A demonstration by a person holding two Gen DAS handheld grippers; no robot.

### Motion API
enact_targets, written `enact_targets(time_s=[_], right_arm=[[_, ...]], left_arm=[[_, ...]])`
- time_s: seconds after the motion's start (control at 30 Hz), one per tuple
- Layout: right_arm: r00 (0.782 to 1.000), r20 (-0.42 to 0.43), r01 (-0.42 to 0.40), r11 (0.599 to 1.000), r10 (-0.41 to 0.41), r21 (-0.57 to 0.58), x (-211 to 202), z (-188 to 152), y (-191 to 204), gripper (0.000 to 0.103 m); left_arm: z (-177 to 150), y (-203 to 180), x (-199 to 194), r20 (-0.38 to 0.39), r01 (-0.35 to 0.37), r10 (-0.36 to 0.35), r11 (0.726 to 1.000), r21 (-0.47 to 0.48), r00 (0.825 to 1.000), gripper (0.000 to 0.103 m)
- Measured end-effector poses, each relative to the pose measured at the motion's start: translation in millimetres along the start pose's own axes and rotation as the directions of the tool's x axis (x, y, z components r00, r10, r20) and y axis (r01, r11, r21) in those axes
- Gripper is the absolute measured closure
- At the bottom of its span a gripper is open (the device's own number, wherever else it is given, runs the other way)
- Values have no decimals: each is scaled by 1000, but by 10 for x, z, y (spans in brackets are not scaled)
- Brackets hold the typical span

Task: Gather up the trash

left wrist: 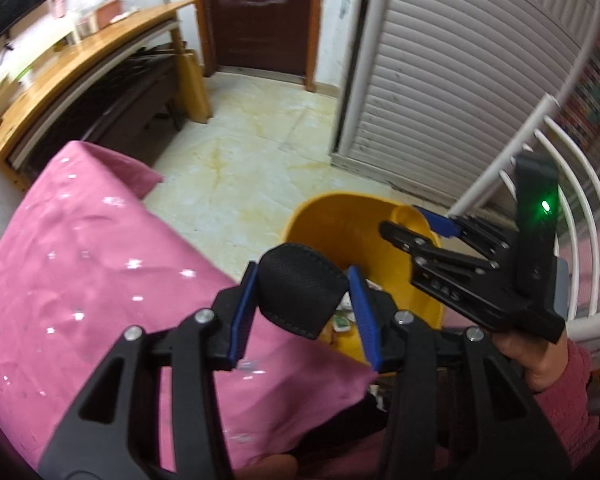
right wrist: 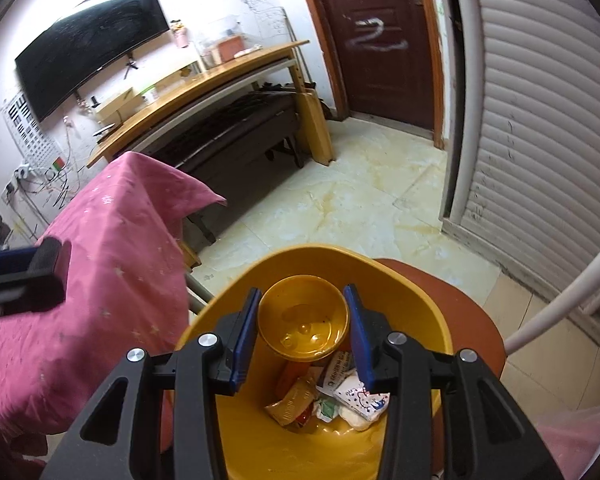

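My left gripper [left wrist: 304, 300] is clamped on a black pouch [left wrist: 302, 290], carried out past the pink cloth [left wrist: 100, 260] so it hangs at the bin's [left wrist: 328, 220] 7 o'clock rim, ready to drop, I judge. My right gripper [right wrist: 303, 322] pinches a yellow cup [right wrist: 303, 324] over the bin, mouth towards me, above the wrappers [right wrist: 332, 396] lying at 6 o'clock on its floor.

Between my left gripper's [left wrist: 304, 312] blue pads sat a black stitched pouch [left wrist: 302, 288]. My right gripper's [right wrist: 304, 338] blue pads flanked a yellow cup [right wrist: 303, 326]. Below the jaws I saw a yellow bin [right wrist: 420, 312] with a white printed wrapper [right wrist: 360, 398] and a green scrap [right wrist: 326, 408]. Left of them lay a pink cloth [right wrist: 112, 272] with pale stars.
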State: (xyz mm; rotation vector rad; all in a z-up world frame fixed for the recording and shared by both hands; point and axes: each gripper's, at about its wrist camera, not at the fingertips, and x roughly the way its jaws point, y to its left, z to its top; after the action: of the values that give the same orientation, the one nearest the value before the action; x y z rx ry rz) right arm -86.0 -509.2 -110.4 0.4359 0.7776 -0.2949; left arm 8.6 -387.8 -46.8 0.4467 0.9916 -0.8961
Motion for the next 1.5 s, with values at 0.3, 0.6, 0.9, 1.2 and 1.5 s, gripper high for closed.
enact_targets(time_s=[0.3, 0.6, 0.9, 1.2, 1.5], right_arm=[[1000, -20, -7, 998, 8, 55, 94, -71, -254, 67], [999, -32, -20, 996, 23, 90, 121, -71, -383, 67], [999, -44, -18, 996, 22, 83, 130, -67, -346, 65], [999, -47, -25, 998, 28, 51, 125, 1, -178, 65], [999, -25, -40, 998, 39, -42, 50, 176, 300, 64]], left_arm=[[-68, -370, 323, -58, 84, -80, 994, 73, 995, 58], [-32, -479, 429, -92, 80, -70, 990, 118, 993, 43], [-35, -364, 387, -81, 73, -66, 993, 89, 995, 40], [-110, -76, 130, -15, 49, -49, 998, 29, 999, 40], [-245, 403, -149, 65, -9, 13, 998, -66, 998, 39]])
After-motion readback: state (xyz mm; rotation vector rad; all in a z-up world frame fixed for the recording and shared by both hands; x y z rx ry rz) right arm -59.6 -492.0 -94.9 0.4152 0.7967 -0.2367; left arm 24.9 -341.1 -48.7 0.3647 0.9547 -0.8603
